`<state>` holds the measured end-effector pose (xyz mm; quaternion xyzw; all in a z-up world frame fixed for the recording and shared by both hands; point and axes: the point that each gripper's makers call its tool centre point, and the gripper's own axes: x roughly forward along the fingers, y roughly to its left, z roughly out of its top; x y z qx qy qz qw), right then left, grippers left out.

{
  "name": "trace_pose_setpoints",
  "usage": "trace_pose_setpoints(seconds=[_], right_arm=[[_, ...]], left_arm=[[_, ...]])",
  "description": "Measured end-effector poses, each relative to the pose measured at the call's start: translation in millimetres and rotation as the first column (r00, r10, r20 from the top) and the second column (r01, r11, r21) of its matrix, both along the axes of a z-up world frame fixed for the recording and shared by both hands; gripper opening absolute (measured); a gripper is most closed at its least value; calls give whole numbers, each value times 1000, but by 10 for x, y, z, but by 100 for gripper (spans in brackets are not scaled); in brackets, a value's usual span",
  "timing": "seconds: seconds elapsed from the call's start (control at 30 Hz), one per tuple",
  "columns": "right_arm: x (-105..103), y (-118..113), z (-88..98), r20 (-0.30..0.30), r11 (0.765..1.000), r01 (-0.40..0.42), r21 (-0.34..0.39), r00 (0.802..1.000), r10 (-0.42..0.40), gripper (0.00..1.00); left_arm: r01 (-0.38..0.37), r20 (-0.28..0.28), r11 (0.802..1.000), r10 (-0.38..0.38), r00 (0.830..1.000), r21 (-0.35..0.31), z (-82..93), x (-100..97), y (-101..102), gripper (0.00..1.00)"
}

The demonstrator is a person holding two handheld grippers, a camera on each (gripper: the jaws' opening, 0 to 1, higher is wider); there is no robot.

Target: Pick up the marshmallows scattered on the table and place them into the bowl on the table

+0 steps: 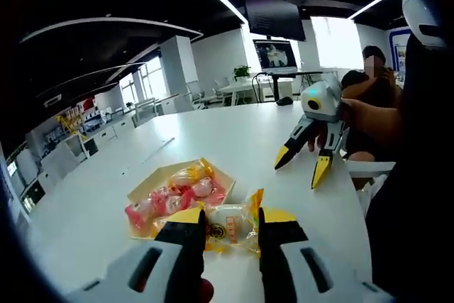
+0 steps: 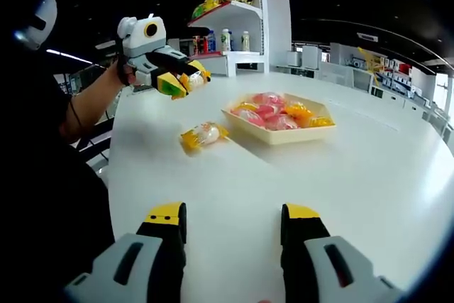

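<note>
A tan square bowl [image 1: 152,182] on the white table holds several pink and yellow wrapped marshmallows [image 1: 186,189]. My left gripper [image 1: 233,219] is shut on a yellow-wrapped marshmallow [image 1: 228,226], just in front of the bowl. From the right gripper view, the left gripper [image 2: 189,81] hangs in the air with that marshmallow [image 2: 194,79] at its tips. Another wrapped marshmallow [image 2: 202,135] lies on the table left of the bowl [image 2: 280,136]. My right gripper [image 2: 234,214] is open over bare table with nothing between its jaws. It also appears as the right gripper [image 1: 299,171], open, held by a hand.
The round white table [image 2: 340,196] curves away near both grippers. A shelf unit [image 2: 237,26] with bottles and snacks stands behind the bowl. A seated person [image 1: 369,79] and a monitor [image 1: 275,54] are at the table's far end.
</note>
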<state>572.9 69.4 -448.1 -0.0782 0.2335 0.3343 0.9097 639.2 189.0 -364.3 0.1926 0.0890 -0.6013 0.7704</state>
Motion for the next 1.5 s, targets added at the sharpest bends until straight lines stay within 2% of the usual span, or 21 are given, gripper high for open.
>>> trace_pose_setpoints(seconds=[0.17, 0.3, 0.37, 0.87, 0.97, 1.07, 1.4, 1.5], right_arm=[[-3, -8, -5, -2, 1000, 3, 3, 1000, -3, 53], [-2, -10, -4, -3, 1000, 6, 8, 1000, -6, 54], [-3, -7, -3, -2, 1000, 5, 8, 1000, -5, 54], [-4, -17, -2, -2, 1000, 8, 13, 1000, -8, 54], [-8, -23, 0, -1, 1000, 8, 11, 1000, -8, 54], [-8, -33, 5, 1, 1000, 12, 13, 1000, -12, 54], [-3, -40, 32, 5, 1000, 12, 9, 1000, -13, 54], [-3, -45, 36, 5, 1000, 13, 9, 1000, -13, 54]], left_arm=[[-27, 32, 998, 28, 999, -51, 146, 18, -23, 29], [-71, 27, 991, 74, 997, -111, 269, 97, -49, 30], [-94, 17, 988, 96, 995, -120, 278, 146, -40, 30], [-175, 14, 975, 179, 984, -136, 269, 332, -30, 30], [-179, 0, 973, 181, 984, -145, 319, 348, -40, 30], [-180, 12, 972, 184, 983, -153, 351, 365, -66, 30], [-186, -15, 969, 186, 983, -163, 298, 402, -147, 30], [-195, -3, 968, 197, 980, -160, 305, 436, -140, 30]])
